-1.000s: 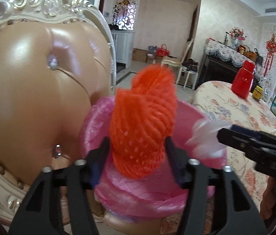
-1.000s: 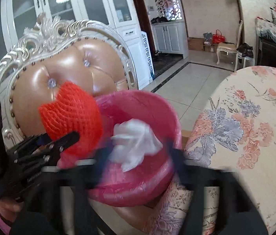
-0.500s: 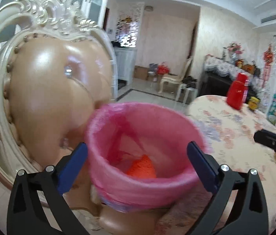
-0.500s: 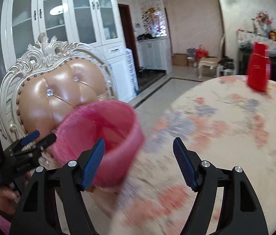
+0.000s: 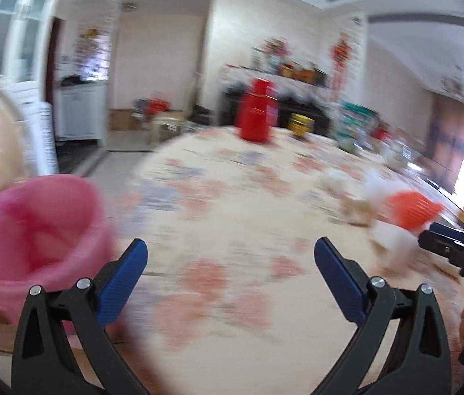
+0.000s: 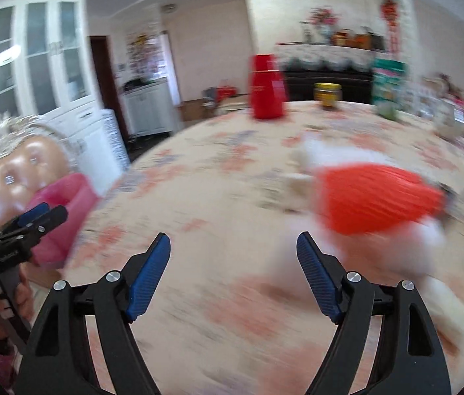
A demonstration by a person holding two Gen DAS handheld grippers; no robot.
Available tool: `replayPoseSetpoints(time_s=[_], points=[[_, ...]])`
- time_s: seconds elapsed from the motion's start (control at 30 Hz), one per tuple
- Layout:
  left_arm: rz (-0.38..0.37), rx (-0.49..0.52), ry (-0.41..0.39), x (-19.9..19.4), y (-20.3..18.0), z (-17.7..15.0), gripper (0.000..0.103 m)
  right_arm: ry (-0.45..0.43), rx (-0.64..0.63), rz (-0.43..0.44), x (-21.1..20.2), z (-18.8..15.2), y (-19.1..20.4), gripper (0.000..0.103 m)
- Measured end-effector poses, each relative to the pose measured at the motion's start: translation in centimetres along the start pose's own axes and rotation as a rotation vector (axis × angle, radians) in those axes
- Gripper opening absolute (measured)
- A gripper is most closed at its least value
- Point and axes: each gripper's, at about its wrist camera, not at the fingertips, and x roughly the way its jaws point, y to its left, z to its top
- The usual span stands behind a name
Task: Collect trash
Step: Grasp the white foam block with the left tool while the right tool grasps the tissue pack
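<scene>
- The left claw (image 5: 231,265) stands wide open and holds nothing; between its blue pads only the flowered cloth of the counter (image 5: 219,197) can be seen.
- The right claw (image 6: 233,261) is also empty, and its jaws are opening a little more at this moment; nothing lies between them.
- The pink bin (image 5: 34,237) stands at the left, beside the counter's edge and in front of the padded chair (image 6: 24,164). It is the place for the trash.
- The trash that remains is a heap on the counter: an orange net (image 6: 376,197) lying among white crumpled tissues (image 6: 324,151). In the right wrist view it is ahead and to the right of the right claw, not yet between the pads.
- Both views are strongly blurred, so I cannot tell the exact shape of the tissues or how many pieces there are.
- I judge that the step in hand is the reach toward this heap. To do it well, it is better to slow down near the heap so that a single piece is centred between the pads before closing.
- The net looks soft and springy; a grip on its thick middle should hold better than a grip on a loose end.
- The tissues are light and may slide on the cloth, so the pads should come from above, not push from the side.
- The red flask (image 6: 266,89) and the small jar (image 6: 327,95) stand well apart at the far side and should not disturb the reach.
</scene>
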Motion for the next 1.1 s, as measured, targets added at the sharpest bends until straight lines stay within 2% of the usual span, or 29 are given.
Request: replayPoseSetpoints(time_s=[0.07,0.2,0.33,0.43,0.5,0.67,0.83,0.97,1.03,1.07,1.1], points=[[-0.074,0.034,0.034,1.2,-3.4,-0.2,0.098,0.000,0.027,-0.059,-1.3,-0.8,-2.9,0.075],[-0.171,0.085,0.101,3.6,-9.0,-0.7,0.098,0.009,0.097,-0.167,-3.8,-2.3,-9.5,0.075],[-0.238,0.120,0.155,5.7,-13.6,-1.4,0.098,0.049,0.190,-0.227,-5.0,-3.6,-16.0,0.075],[-0.247,0.149,0.200,7.5,-16.9,-1.9,0.098,0.106,0.225,-0.250,-4.6,-4.3,-19.0,0.075],[-0.256,0.151,0.221,8.2,-18.2,-2.4,0.098,0.138,0.225,-0.255,-3.8,-4.7,-19.9,0.075],[-0.268,0.140,0.306,10.7,-20.6,-3.0,0.098,0.199,0.191,-0.170,-2.0,-4.9,-19.6,0.075],[-0.235,0.170,0.322,11.9,-21.7,-2.7,0.098,0.288,0.171,-0.135,0.0,-4.8,-19.1,0.076],[-0.231,0.156,0.341,13.2,-22.3,-2.4,0.097,0.289,0.176,-0.123,0.0,-5.0,-19.1,0.076],[-0.236,0.150,0.344,13.8,-22.6,-2.2,0.089,0.286,0.184,-0.119,-0.1,-5.1,-19.2,0.075],[-0.236,0.154,0.348,14.0,-22.8,-2.1,0.086,0.280,0.189,-0.118,-0.2,-5.2,-19.3,0.071],[-0.239,0.160,0.354,14.2,-23.0,-2.1,0.078,0.278,0.194,-0.118,-0.4,-5.2,-19.4,0.066]])
